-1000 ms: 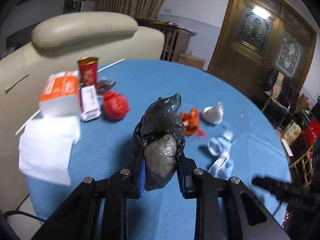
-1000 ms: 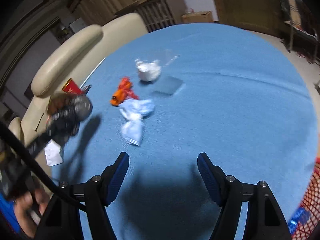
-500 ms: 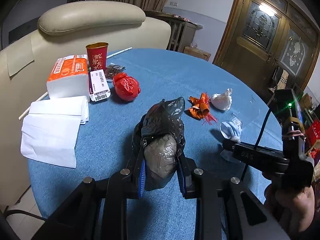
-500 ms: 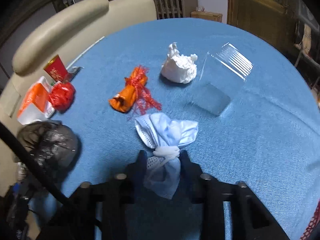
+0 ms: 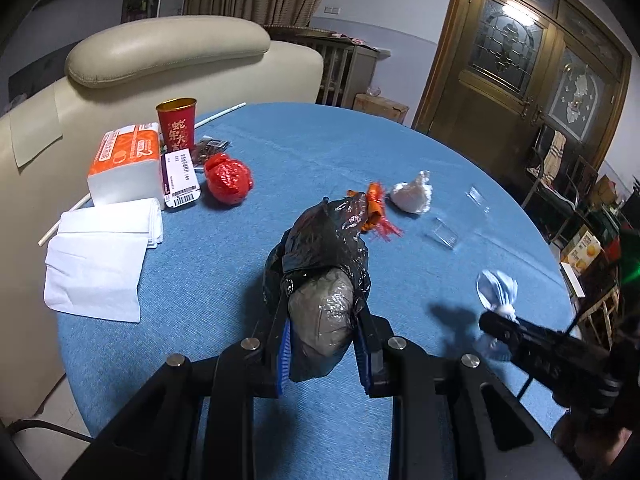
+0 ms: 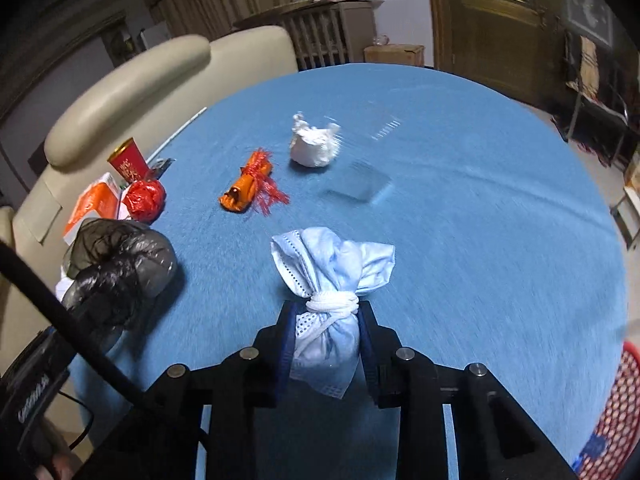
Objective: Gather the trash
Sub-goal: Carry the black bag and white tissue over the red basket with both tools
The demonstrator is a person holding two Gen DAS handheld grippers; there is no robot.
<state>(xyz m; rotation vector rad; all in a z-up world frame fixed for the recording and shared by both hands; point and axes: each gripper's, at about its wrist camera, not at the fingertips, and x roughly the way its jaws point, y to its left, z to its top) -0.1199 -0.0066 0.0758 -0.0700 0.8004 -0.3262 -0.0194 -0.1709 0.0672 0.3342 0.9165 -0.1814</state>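
My left gripper (image 5: 323, 332) was clenched on a black plastic bag bundle (image 5: 322, 268) at the lower centre of the left wrist frame. The bundle's long axis ran straight ahead along the fingers, its crumpled tip pointing up-frame toward the orange wrapper (image 5: 374, 208), and it hung above the blue table (image 5: 280, 148).

My right gripper (image 6: 326, 340) was clamped on a knotted blue face mask (image 6: 332, 280) at the lower centre of the right wrist frame. Its long axis also ran along the fingers; the fanned end pointed up-frame, with the white tie lying at the fingertips.

Further out in the right wrist frame, the orange wrapper (image 6: 250, 188) lay at centre left, its length slanting from lower left to upper right. A white crumpled wad (image 6: 314, 146) sat up-frame of it, with a clear plastic piece (image 6: 358, 186) just to its lower right. A red crumpled bag (image 6: 144, 200), red cup (image 6: 128, 164) and tissue pack (image 6: 96, 204) stood at the left edge, a red mesh basket (image 6: 616, 408) at lower right.
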